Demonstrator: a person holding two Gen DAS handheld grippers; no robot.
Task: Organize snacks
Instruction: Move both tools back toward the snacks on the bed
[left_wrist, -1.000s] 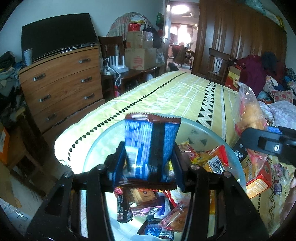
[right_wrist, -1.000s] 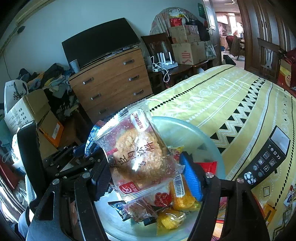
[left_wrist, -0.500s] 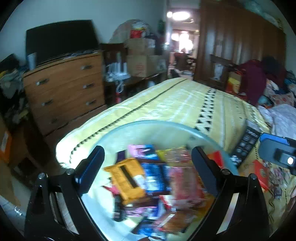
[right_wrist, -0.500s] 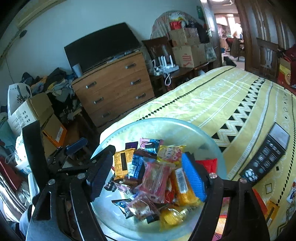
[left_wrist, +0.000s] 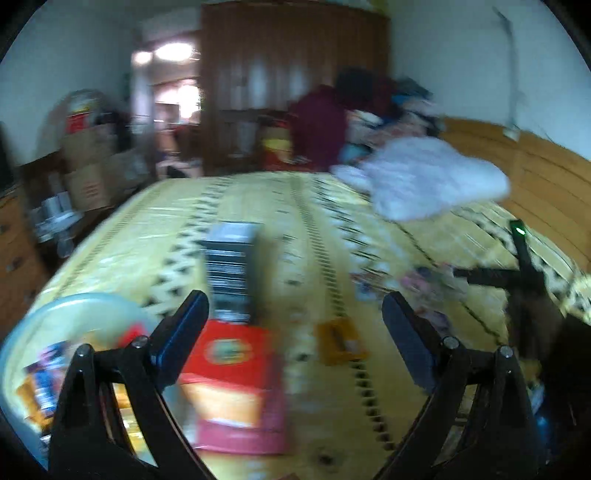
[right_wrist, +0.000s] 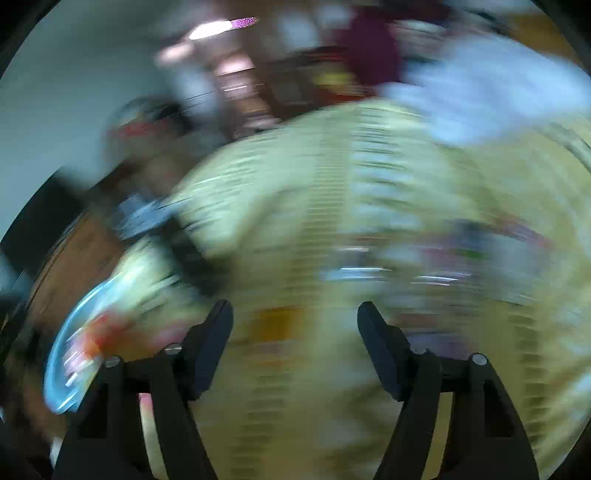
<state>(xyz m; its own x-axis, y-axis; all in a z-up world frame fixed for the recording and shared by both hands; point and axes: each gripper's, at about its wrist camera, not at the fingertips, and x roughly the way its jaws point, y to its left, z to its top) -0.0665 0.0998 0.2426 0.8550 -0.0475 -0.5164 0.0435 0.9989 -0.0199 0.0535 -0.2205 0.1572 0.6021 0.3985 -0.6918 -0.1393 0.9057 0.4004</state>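
Both views are motion-blurred. My left gripper (left_wrist: 291, 321) is open and empty above the yellow bedspread (left_wrist: 258, 206). Below it lie a red and orange snack box (left_wrist: 232, 380) and a small orange packet (left_wrist: 341, 341). The pale blue bowl (left_wrist: 48, 314) with several snack packets sits at the lower left. More loose packets (left_wrist: 424, 284) lie on the bed to the right. My right gripper (right_wrist: 295, 325) is open and empty over the bed; the bowl (right_wrist: 70, 332) shows at its lower left.
A black remote (left_wrist: 231, 269) lies on the bed beyond the red box. A white pillow (left_wrist: 432, 181) and piled clothes (left_wrist: 343, 118) are at the far right. A dark tripod-like stand (left_wrist: 524, 266) is at the right. Cardboard boxes (left_wrist: 88, 177) stand at the left.
Both grippers let go of their packets into the bowl, then swung right, away from the bowl toward the loose snacks on the bed. Both are now open and empty.
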